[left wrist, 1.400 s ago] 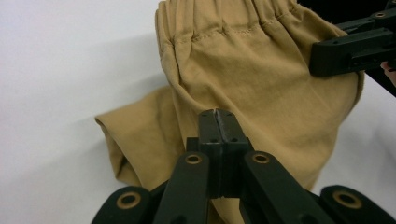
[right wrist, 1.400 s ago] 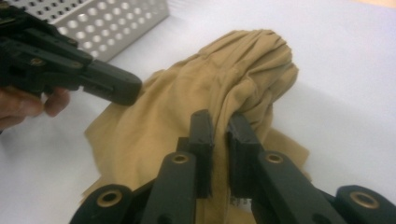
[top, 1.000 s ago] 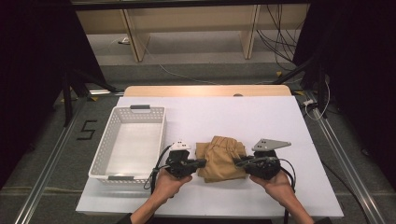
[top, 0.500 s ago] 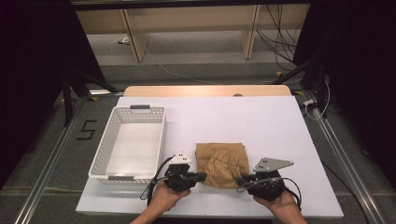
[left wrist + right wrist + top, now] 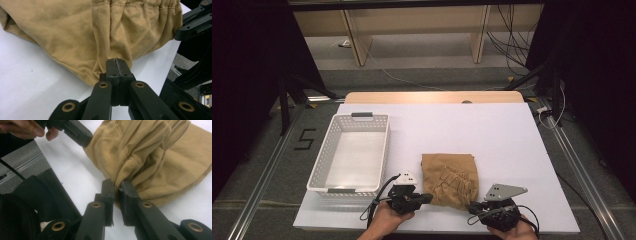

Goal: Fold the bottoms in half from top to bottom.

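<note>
A tan garment (image 5: 449,179) with a gathered waistband lies on the white table (image 5: 497,130) near its front edge. In the left gripper view, my left gripper (image 5: 117,63) is shut on a fold of the garment (image 5: 82,32) at its near left corner; from above, that gripper (image 5: 426,198) sits at the cloth's left side. My right gripper (image 5: 116,186) has just been closing, and its jaws pinch a bunched fold of the garment (image 5: 155,157). In the high view, the right gripper (image 5: 472,207) is at the near right corner.
A white perforated basket (image 5: 384,145) stands left of the garment, with nothing in it. The table's front edge lies just below both hands. Shelving and cables are on the floor beyond the far edge.
Both hands have drawn back toward the table's front edge. The garment has come with them and now lies flatter and more spread out.
</note>
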{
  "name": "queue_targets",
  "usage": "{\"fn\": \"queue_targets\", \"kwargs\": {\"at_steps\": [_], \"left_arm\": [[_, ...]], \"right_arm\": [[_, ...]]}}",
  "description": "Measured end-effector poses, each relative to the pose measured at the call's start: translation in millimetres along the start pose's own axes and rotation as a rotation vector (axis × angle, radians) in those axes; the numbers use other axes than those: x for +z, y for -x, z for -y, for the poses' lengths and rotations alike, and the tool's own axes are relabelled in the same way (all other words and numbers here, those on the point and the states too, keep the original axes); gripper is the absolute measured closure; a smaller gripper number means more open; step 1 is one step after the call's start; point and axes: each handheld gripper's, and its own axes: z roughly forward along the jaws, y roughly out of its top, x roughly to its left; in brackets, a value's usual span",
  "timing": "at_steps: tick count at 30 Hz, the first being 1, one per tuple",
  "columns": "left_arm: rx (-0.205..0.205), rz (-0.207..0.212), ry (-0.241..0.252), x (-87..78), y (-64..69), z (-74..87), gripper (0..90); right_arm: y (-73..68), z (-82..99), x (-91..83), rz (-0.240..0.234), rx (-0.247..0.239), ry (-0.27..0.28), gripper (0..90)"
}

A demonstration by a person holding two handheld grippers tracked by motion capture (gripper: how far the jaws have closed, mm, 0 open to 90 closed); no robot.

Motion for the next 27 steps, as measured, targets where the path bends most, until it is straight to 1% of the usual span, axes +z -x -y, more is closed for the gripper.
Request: {"fn": "queue_targets", "kwargs": {"at_steps": [1,3,5,9,12,13,16,20,23,25,27], "left_arm": [[0.001,-0.001,-0.003,0.1,0.5,0.6,89.5],[0.007,-0.002,-0.011,0.7,1.3,2.0,89.4],[0.005,-0.002,-0.014,1.0,1.4,3.2,89.4],[0.006,-0.002,-0.017,-0.4,1.2,5.2,89.4],[0.005,-0.002,-0.024,-0.8,1.0,7.6,89.3],[0.007,-0.003,-0.028,-1.0,0.9,8.0,89.3],[0.012,-0.002,-0.035,-1.6,0.6,9.8,89.3],[0.013,-0.001,-0.043,-3.4,-0.2,12.0,89.1],[0.01,0.0,-0.045,-4.0,-0.6,13.5,89.0],[0.006,0.001,-0.048,-4.2,-0.1,14.2,89.0],[0.011,0.0,-0.049,-4.7,-0.3,14.5,89.0]], "right_arm": [[-1.3,1.1,-0.4,-0.003,0.005,-0.007,83.9],[-2.7,2.6,-0.1,-0.007,0.0,-0.013,84.6],[-4.1,4.1,0.4,-0.005,-0.007,-0.018,85.3],[-6.9,7.1,0.3,-0.009,-0.007,-0.033,86.2],[-8.6,8.8,1.2,-0.014,-0.018,-0.044,86.5],[-10.2,9.7,1.7,-0.017,-0.014,-0.052,86.5],[-13.6,11.9,3.4,-0.02,-0.035,-0.069,86.5],[-16.6,14.6,2.1,-0.019,-0.047,-0.076,84.4],[-16.5,16.3,-1.1,-0.026,-0.041,-0.066,82.9],[-17.0,16.7,-2.7,-0.034,-0.03,-0.063,79.5],[-17.6,17.1,-4.1,-0.044,-0.029,-0.055,77.7]]}}
